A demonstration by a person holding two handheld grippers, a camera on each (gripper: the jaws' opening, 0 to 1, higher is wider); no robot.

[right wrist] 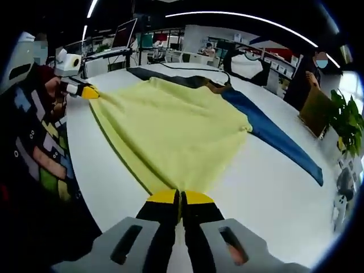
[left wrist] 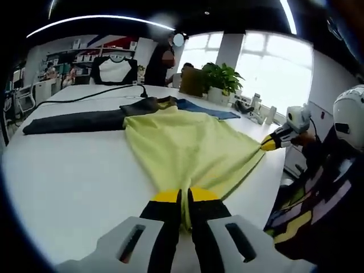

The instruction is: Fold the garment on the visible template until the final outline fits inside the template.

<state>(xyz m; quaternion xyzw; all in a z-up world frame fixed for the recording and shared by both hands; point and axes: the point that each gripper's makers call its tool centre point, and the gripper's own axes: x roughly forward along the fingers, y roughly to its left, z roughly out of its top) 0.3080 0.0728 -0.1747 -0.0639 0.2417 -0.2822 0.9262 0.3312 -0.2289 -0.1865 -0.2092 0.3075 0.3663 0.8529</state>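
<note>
A yellow garment [left wrist: 182, 142] [right wrist: 170, 125] lies spread on the white table [left wrist: 68, 170] [right wrist: 267, 199]. It has a dark sleeve [left wrist: 74, 121] [right wrist: 170, 78] and a blue sleeve [left wrist: 207, 110] [right wrist: 278, 139]. My left gripper [left wrist: 183, 196] is shut on one corner of the yellow hem, and it appears in the right gripper view at upper left [right wrist: 88, 92]. My right gripper [right wrist: 181, 197] is shut on the other hem corner, and the left gripper view has it at the right [left wrist: 270, 142]. The hem is stretched between the two. I cannot make out any template outline.
A black cable [left wrist: 96, 94] runs across the far side of the table. A potted plant [left wrist: 222, 79] [right wrist: 344, 116] and a cardboard box [left wrist: 192, 81] stand at the far edge. The holder's patterned sleeve [right wrist: 40, 170] is close by the table edge. A person [left wrist: 165, 57] stands in the background.
</note>
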